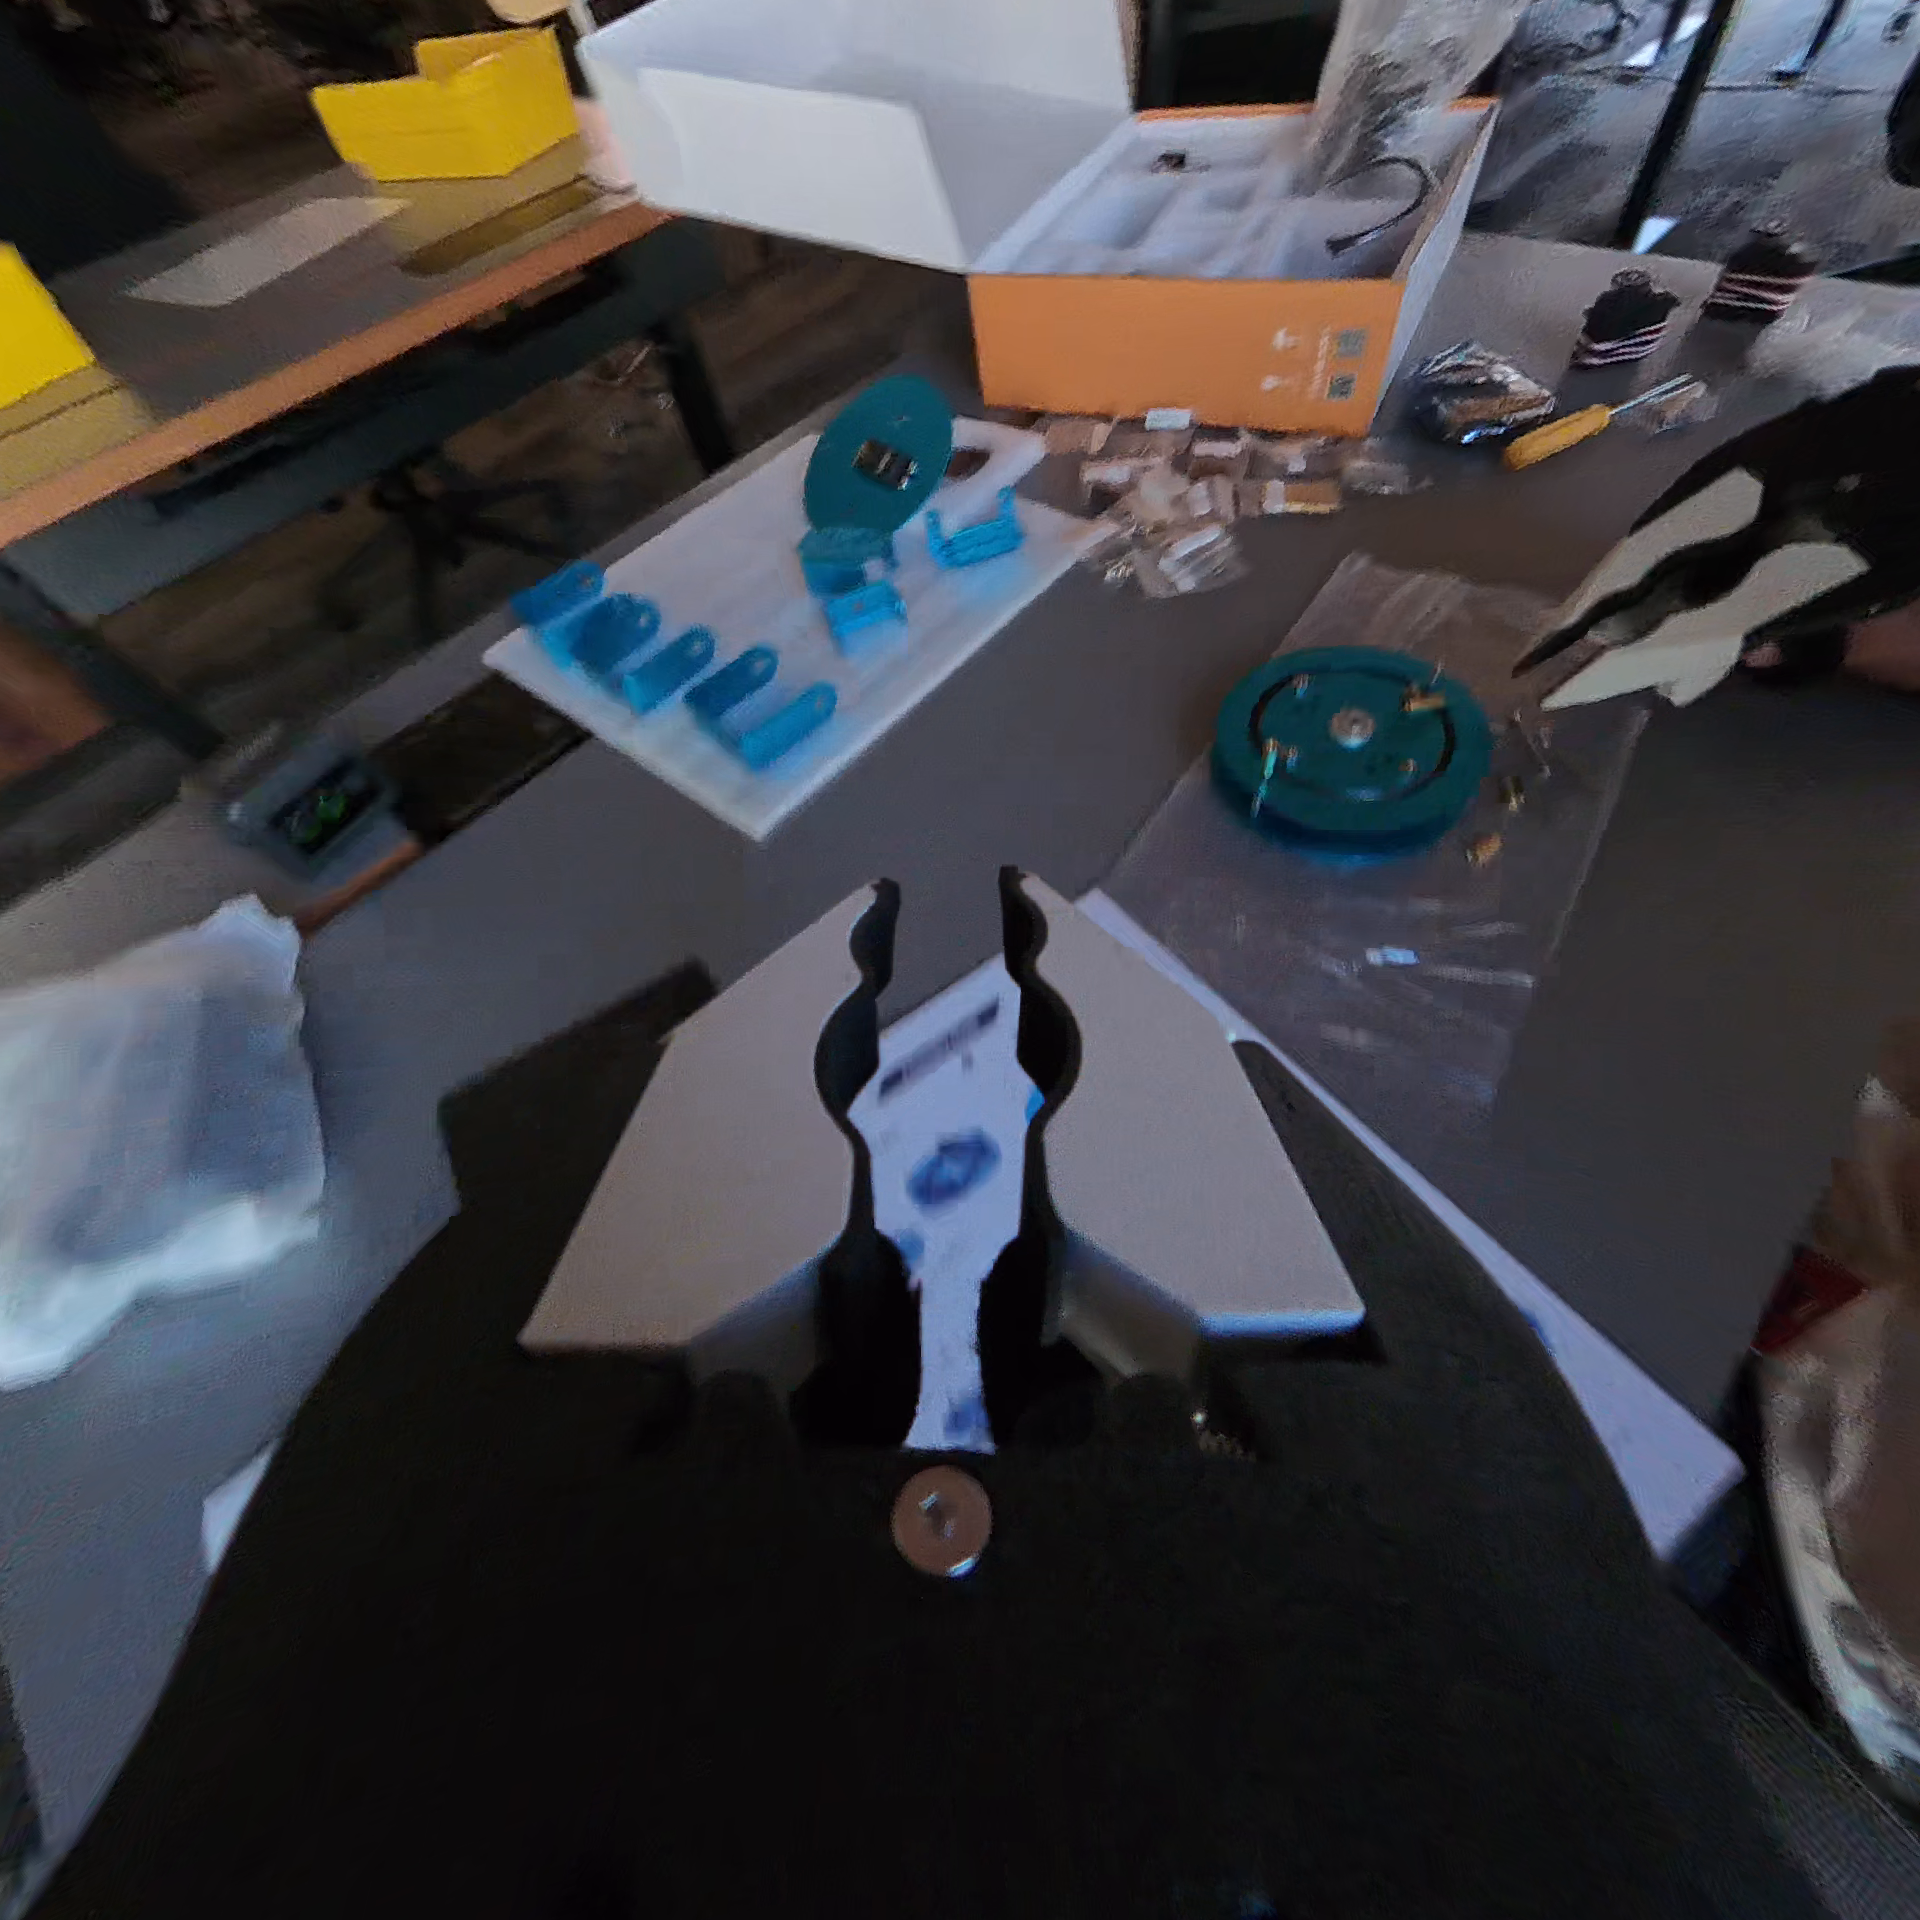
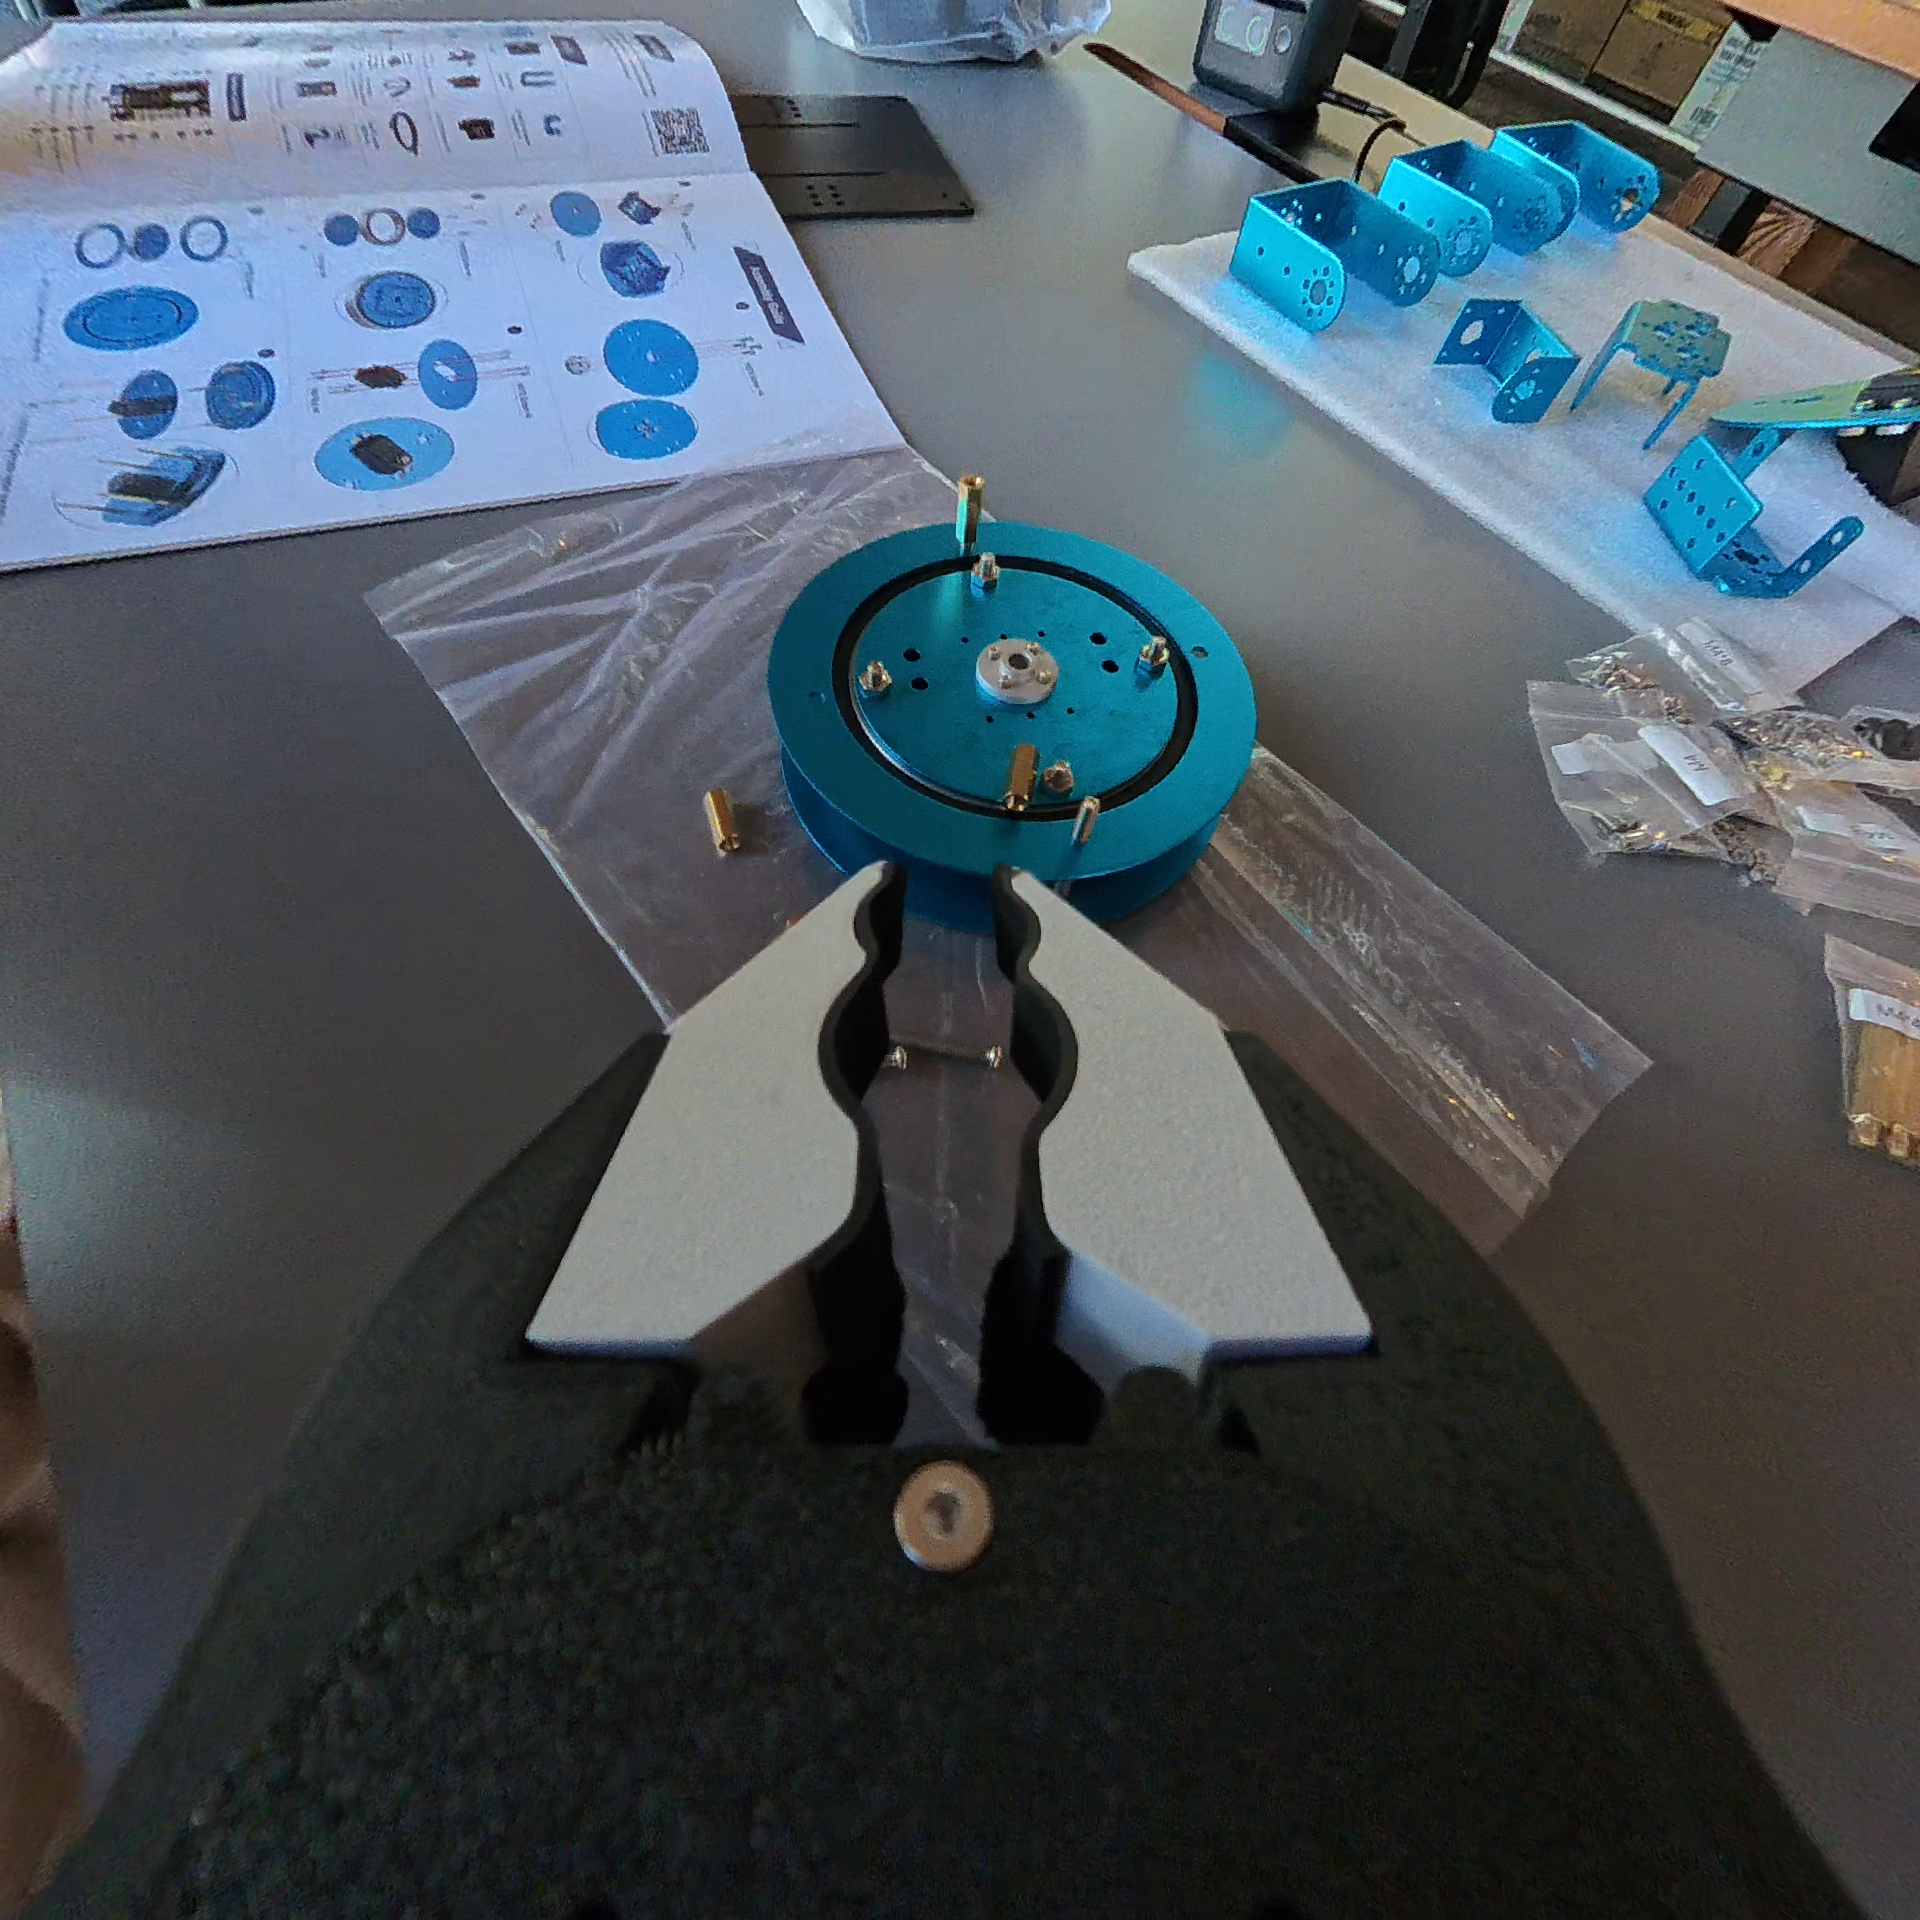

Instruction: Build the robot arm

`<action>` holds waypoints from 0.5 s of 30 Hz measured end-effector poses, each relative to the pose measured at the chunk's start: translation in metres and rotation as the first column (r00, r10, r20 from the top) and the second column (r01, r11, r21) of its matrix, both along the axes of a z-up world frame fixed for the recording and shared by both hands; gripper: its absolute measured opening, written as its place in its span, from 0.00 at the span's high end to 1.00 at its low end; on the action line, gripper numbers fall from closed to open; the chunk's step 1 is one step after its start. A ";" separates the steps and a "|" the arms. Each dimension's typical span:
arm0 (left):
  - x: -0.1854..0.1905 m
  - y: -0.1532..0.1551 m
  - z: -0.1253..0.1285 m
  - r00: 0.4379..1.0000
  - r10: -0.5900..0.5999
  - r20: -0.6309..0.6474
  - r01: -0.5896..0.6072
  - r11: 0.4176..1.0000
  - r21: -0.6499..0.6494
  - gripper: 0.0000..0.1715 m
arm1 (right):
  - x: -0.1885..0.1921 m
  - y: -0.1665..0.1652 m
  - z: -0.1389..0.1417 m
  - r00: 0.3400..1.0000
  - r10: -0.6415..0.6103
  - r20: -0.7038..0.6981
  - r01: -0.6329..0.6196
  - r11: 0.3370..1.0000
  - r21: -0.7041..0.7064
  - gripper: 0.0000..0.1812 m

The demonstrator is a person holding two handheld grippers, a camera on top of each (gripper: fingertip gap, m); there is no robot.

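Observation:
A blue round base with a black ring, a silver hub and several brass standoffs lies on a clear plastic bag. My right gripper hovers just in front of its near rim, jaws a narrow gap apart and empty. Small screws lie on the bag below the fingers. A loose standoff lies left of the base. My left gripper is narrowly open and empty above a printed instruction sheet. From there the base is ahead to the right, with the right gripper beside it.
A white foam pad carries several blue brackets. Small bags of hardware lie at the right. An open orange and white box, a yellow-handled screwdriver and black servos are at the back. Crumpled white plastic lies at the left. The tips of one gripper are about 35 cm away from the tips of the other.

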State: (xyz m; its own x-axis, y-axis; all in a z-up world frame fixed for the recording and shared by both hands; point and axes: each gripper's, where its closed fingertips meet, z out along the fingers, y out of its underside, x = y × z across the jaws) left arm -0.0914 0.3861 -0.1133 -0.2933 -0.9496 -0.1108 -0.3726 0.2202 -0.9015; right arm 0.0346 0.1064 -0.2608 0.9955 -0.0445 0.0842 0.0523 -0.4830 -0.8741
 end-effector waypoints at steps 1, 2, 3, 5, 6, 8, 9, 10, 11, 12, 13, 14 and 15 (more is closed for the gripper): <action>-0.029 0.007 -0.008 1.000 0.025 -0.017 -0.025 0.999 -0.033 0.88 | 0.001 0.000 -0.002 1.000 -0.005 0.007 0.005 1.000 -0.010 0.91; -0.056 0.012 -0.017 0.999 0.048 -0.025 -0.049 0.997 -0.067 0.88 | 0.001 0.001 -0.003 1.000 -0.007 0.009 0.007 1.000 -0.017 0.91; -0.081 0.016 -0.027 0.997 0.075 -0.024 -0.077 0.993 -0.091 0.88 | 0.002 0.001 -0.004 1.000 -0.010 0.008 0.010 1.000 -0.019 0.91; -0.127 0.016 -0.051 0.993 0.114 -0.033 -0.117 0.987 -0.112 0.88 | 0.003 0.001 -0.003 1.000 -0.017 -0.001 0.017 1.000 -0.012 0.91; -0.147 0.013 -0.064 0.992 0.121 -0.047 -0.126 0.984 -0.127 0.88 | 0.004 0.000 -0.002 1.000 -0.020 -0.007 0.020 1.000 -0.006 0.91; -0.180 0.003 -0.083 0.990 0.123 -0.066 -0.132 0.979 -0.156 0.88 | 0.005 0.000 0.000 0.999 -0.025 -0.022 0.025 1.000 0.009 0.91; -0.194 -0.001 -0.091 0.989 0.127 -0.073 -0.138 0.976 -0.166 0.88 | 0.006 -0.001 0.002 0.999 -0.027 -0.029 0.027 0.999 0.017 0.91; -0.205 -0.003 -0.098 0.987 0.139 -0.079 -0.151 0.973 -0.172 0.88 | 0.006 -0.001 0.003 0.999 -0.029 -0.035 0.030 0.999 0.023 0.91; -0.213 -0.004 -0.102 0.984 0.159 -0.078 -0.170 0.970 -0.175 0.88 | 0.007 -0.001 0.003 0.999 -0.031 -0.040 0.032 0.999 0.029 0.91; -0.219 -0.004 -0.105 0.981 0.180 -0.072 -0.190 0.966 -0.174 0.88 | 0.007 -0.002 0.004 0.998 -0.031 -0.045 0.033 0.999 0.032 0.91; -0.223 -0.005 -0.107 0.979 0.194 -0.070 -0.203 0.964 -0.171 0.88 | 0.008 -0.002 0.004 0.998 -0.032 -0.048 0.034 0.999 0.035 0.91; -0.226 -0.007 -0.108 0.977 0.200 -0.070 -0.209 0.964 -0.163 0.88 | 0.008 -0.002 0.004 0.998 -0.031 -0.052 0.033 0.999 0.035 0.91; -0.226 -0.008 -0.109 0.976 0.206 -0.070 -0.214 0.965 -0.149 0.88 | 0.007 -0.002 0.003 0.998 -0.030 -0.056 0.032 0.999 0.032 0.91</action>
State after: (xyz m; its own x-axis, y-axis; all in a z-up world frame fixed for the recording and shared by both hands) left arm -0.3171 0.3784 -0.2224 -0.0868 -0.9948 0.0530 -0.4441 -0.0090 -0.8960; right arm 0.0420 0.1047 -0.2577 0.9967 -0.0768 0.0273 -0.0107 -0.4550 -0.8904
